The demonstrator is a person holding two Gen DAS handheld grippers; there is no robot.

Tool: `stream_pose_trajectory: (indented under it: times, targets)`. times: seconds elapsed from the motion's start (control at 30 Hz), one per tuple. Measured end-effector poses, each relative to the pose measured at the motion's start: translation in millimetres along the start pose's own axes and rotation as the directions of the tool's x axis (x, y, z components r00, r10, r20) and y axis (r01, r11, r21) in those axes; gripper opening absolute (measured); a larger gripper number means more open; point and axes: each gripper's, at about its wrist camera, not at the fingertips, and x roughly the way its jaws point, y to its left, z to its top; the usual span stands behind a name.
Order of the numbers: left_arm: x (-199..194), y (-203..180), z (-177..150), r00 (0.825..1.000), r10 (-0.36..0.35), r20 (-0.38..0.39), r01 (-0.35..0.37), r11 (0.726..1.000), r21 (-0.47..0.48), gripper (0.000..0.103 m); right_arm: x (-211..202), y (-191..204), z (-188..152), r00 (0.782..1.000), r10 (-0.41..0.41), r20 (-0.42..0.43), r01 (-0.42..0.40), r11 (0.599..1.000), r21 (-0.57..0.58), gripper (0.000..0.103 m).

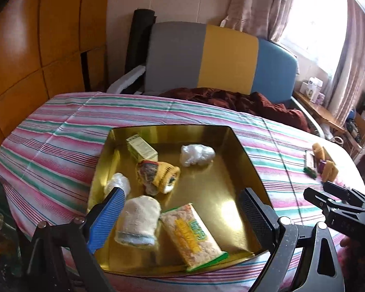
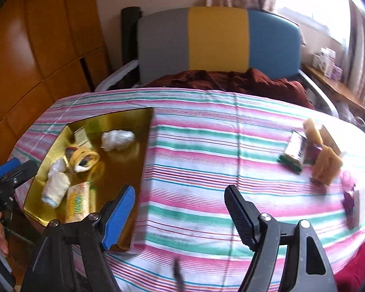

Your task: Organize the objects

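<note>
A gold tray (image 1: 233,150) (image 2: 133,146) lies on the striped cloth. In it are a snack packet (image 1: 192,233), a cream cloth roll (image 1: 138,221), a yellow pouch (image 1: 158,175), a small green box (image 1: 141,148), a white wad (image 1: 197,154) and a clear plastic bundle (image 1: 118,182). My left gripper (image 1: 182,209) is open and empty over the tray's near side. My right gripper (image 2: 180,209) is open and empty over bare cloth, right of the tray. To its far right lie tan sponges (image 2: 326,165), a foil packet (image 2: 294,150) and purple items (image 2: 350,202).
The striped cloth (image 2: 206,133) covers the whole table. A grey, yellow and blue chair (image 2: 216,41) with a maroon cloth (image 2: 231,80) stands behind it. Wooden cabinets (image 1: 36,48) are at the left. A shelf with boxes (image 1: 314,90) is at the right by the window.
</note>
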Motion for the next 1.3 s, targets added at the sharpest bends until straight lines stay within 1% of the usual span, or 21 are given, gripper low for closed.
stream_pose_trajectory:
  times: [0.13,0.17,0.2,0.3,0.4,0.47,0.53,0.6,0.67,0.7,0.77,0.8,0.87,0.93,0.97,1.0,1.07,1.13,1.2,1.27,1.3]
  targets:
    - [5.1,-1.0,-2.1,0.995,-0.092,-0.051,0.089,0.995,-0.044,0.096,-13.9,-17.4,-4.1,0.999,-0.036,-0.008,0.036,0.998,0.044,0.077]
    - [6.1,-1.8,-2.4,0.992,-0.108,-0.062,0.105,0.993,-0.049,0.096,-17.1,-21.8,-4.8,0.999,-0.039,-0.008,0.040,0.998,0.054,0.077]
    - [7.7,-5.2,-3.0,0.987,-0.142,-0.078,0.139,0.989,-0.045,0.096,-20.8,-27.4,-5.9,0.999,-0.042,-0.008,0.043,0.997,0.067,0.077]
    - [4.2,-18.3,-4.6,0.980,-0.185,-0.070,0.185,0.983,-0.009,0.096,-29.8,-51.2,-8.3,0.997,-0.070,-0.015,0.071,0.991,0.116,0.077]
    - [-2.8,-32.3,-4.0,0.972,-0.230,-0.054,0.233,0.972,0.038,0.098,-35.0,-93.3,-10.9,0.997,-0.066,-0.040,0.074,0.971,0.225,0.077]
    - [-5.3,-41.9,-3.0,0.959,-0.276,-0.057,0.279,0.958,0.067,0.099,-38.6,-120.4,-11.2,0.995,-0.087,-0.047,0.097,0.956,0.278,0.077]
    - [-2.3,-53.0,-2.5,0.950,-0.302,-0.077,0.308,0.947,0.093,0.100,-43.0,-158.9,-10.7,0.990,-0.123,-0.064,0.138,0.929,0.343,0.077]
    - [1.6,-67.2,-2.4,0.940,-0.327,-0.101,0.338,0.933,0.125,0.101,-45.2,-190.8,-9.3,0.984,-0.154,-0.092,0.178,0.910,0.374,0.078]
    - [5.1,-79.8,-1.8,0.934,-0.336,-0.118,0.351,0.924,0.150,0.101,-47.0,-225.7,-7.8,0.973,-0.194,-0.128,0.230,0.886,0.403,0.079]
    - [7.5,-86.7,-1.3,0.930,-0.344,-0.129,0.362,0.918,0.160,0.101,-49.2,-249.5,-7.5,0.968,-0.207,-0.139,0.248,0.865,0.437,0.079]
    - [11.8,-98.6,-0.5,0.921,-0.361,-0.146,0.383,0.908,0.169,0.102,-51.2,-284.8,-7.2,0.967,-0.200,-0.156,0.251,0.831,0.497,0.079]
    - [14.6,-104.8,-0.4,0.915,-0.372,-0.156,0.396,0.902,0.174,0.102,-50.8,-309.1,-8.3,0.967,-0.196,-0.163,0.254,0.801,0.542,0.079]
    - [22.3,-117.3,-1.3,0.907,-0.378,-0.186,0.410,0.893,0.184,0.102,-47.9,-343.1,-11.7,0.959,-0.212,-0.187,0.282,0.751,0.597,0.080]
    - [29.1,-127.1,-3.8,0.900,-0.382,-0.212,0.422,0.885,0.196,0.102,-36.8,-379.2,-17.9,0.959,-0.197,-0.204,0.283,0.691,0.665,0.080]
    - [31.7,-131.8,-4.9,0.897,-0.383,-0.223,0.427,0.881,0.203,0.102,-32.7,-391.3,-21.1,0.959,-0.185,-0.214,0.283,0.668,0.689,0.080]
    - [34.4,-136.7,-6.1,0.894,-0.381,-0.234,0.430,0.878,0.211,0.102,-24.6,-406.1,-25.7,0.959,-0.166,-0.228,0.281,0.634,0.720,0.080]
    - [39.6,-143.4,-7.1,0.890,-0.380,-0.253,0.435,0.874,0.217,0.102,-12.8,-419.8,-30.4,0.959,-0.148,-0.244,0.282,0.608,0.742,0.080]
    - [45.1,-148.4,-8.3,0.885,-0.379,-0.270,0.440,0.871,0.219,0.102,0.1,-427.9,-33.1,0.963,-0.113,-0.244,0.263,0.594,0.761,0.080]
    - [50.3,-151.6,-9.6,0.883,-0.375,-0.281,0.439,0.872,0.217,0.102,11.2,-427.3,-34.8,0.965,-0.078,-0.251,0.247,0.588,0.770,0.080]
    - [55.2,-154.6,-8.8,0.880,-0.374,-0.292,0.442,0.871,0.215,0.102,22.8,-420.1,-35.8,0.967,-0.025,-0.253,0.216,0.607,0.765,0.080]
    - [57.2,-156.2,-8.5,0.880,-0.373,-0.294,0.442,0.871,0.216,0.102,28.3,-409.7,-33.8,0.971,0.038,-0.235,0.158,0.636,0.755,0.080]
